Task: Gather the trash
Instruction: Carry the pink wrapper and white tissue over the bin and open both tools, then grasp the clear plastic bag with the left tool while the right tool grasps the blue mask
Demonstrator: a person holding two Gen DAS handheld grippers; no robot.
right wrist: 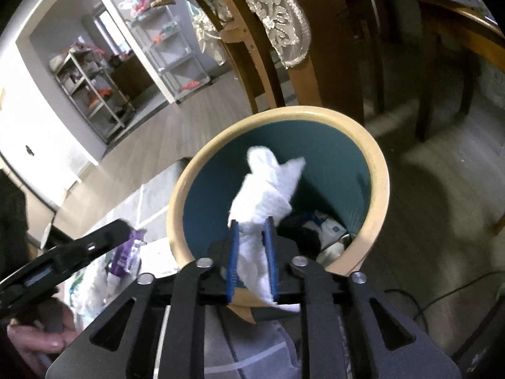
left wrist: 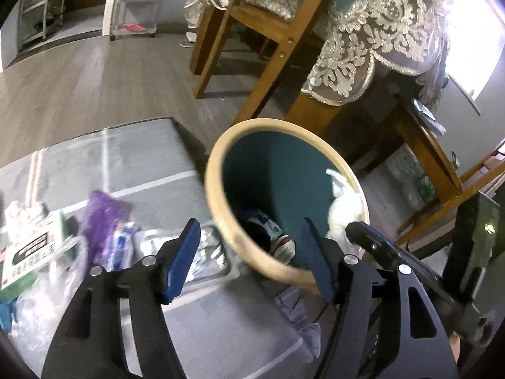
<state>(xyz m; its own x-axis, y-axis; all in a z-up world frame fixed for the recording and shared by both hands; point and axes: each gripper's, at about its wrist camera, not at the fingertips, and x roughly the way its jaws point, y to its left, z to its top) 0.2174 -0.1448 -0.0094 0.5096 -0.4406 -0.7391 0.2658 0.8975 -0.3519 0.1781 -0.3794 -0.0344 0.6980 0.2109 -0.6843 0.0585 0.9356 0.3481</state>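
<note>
A round bin [left wrist: 217,195] with a tan rim and teal inside stands on the floor beside a grey rug; it also shows in the right wrist view [right wrist: 380,177]. Some trash lies at its bottom [left wrist: 268,224]. My right gripper [right wrist: 251,224] is shut on a crumpled white tissue [right wrist: 268,186] and holds it over the bin's mouth; the tissue shows at the bin's right rim in the left wrist view [left wrist: 342,205]. My left gripper [left wrist: 251,235] is open and empty, its fingers on either side of the bin's near rim. More trash lies on the rug at left: a purple wrapper [left wrist: 101,214], a green and white box [left wrist: 31,249], foil [left wrist: 208,249].
Wooden chairs and a table with lace covers [left wrist: 378,31] stand just behind the bin. A grey rug [left wrist: 132,158] lies at left on wood flooring. Metal shelves [right wrist: 91,85] stand far back. A cable [right wrist: 442,300] runs on the floor at right.
</note>
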